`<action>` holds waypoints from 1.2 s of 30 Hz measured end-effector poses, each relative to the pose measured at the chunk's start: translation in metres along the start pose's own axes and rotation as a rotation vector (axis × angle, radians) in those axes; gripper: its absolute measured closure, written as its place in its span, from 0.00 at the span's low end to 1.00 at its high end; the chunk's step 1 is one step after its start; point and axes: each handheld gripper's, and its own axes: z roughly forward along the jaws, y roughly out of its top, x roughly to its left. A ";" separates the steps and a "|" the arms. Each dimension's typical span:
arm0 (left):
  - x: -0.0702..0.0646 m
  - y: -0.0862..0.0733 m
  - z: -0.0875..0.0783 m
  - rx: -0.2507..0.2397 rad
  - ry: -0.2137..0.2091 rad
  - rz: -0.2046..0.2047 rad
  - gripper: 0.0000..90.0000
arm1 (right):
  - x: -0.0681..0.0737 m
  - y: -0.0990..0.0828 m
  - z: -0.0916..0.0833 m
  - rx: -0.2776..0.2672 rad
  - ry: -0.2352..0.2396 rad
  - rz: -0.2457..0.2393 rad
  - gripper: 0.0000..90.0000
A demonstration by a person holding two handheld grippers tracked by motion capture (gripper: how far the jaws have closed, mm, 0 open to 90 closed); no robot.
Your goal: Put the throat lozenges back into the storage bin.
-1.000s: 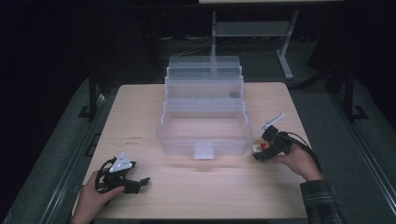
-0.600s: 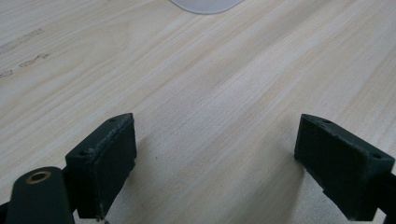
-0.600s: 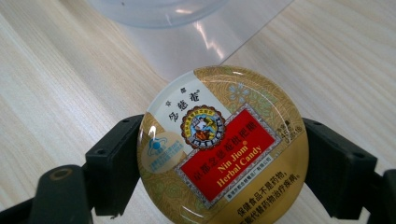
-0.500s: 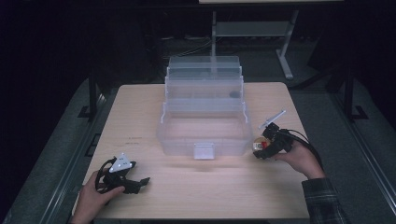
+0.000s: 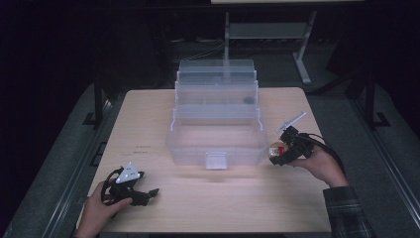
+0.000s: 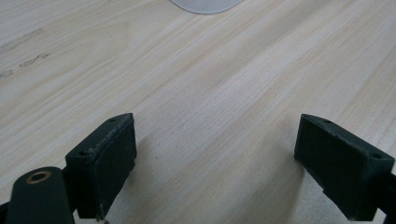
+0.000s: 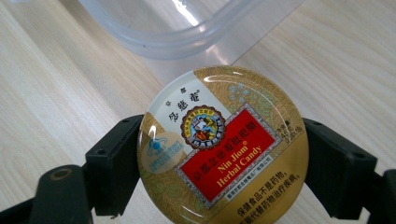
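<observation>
Candy tin (image 7: 223, 148) perhaps slightly lower.

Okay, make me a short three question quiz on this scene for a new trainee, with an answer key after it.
1. True or false: the left gripper holds something.
2. What does the right gripper grip? A) a bottle B) a round candy tin C) a spoon
3. Fill in: the tin is held just outside the right end of the clear tiered ____.

Key:
1. False; its jaws stand open over bare table.
2. B; the jaws press the tin's two sides.
3. Box.
</observation>
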 end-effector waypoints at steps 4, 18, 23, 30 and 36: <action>0.000 0.000 0.000 0.000 0.000 0.000 0.13 | 0.001 0.003 -0.005 -0.005 -0.005 -0.001 0.22; 0.000 0.000 0.000 0.000 0.000 0.000 0.13 | 0.000 0.013 -0.024 -0.025 -0.023 -0.008 0.22; 0.000 0.000 0.000 0.000 0.000 0.000 0.13 | 0.000 0.018 -0.030 -0.033 -0.027 -0.010 0.22; 0.000 0.000 0.000 0.000 0.001 0.002 0.13 | 0.001 0.029 -0.037 -0.049 -0.032 -0.023 0.22; 0.000 0.000 0.000 0.000 0.001 0.002 0.13 | 0.003 0.038 -0.036 -0.056 -0.028 -0.032 0.22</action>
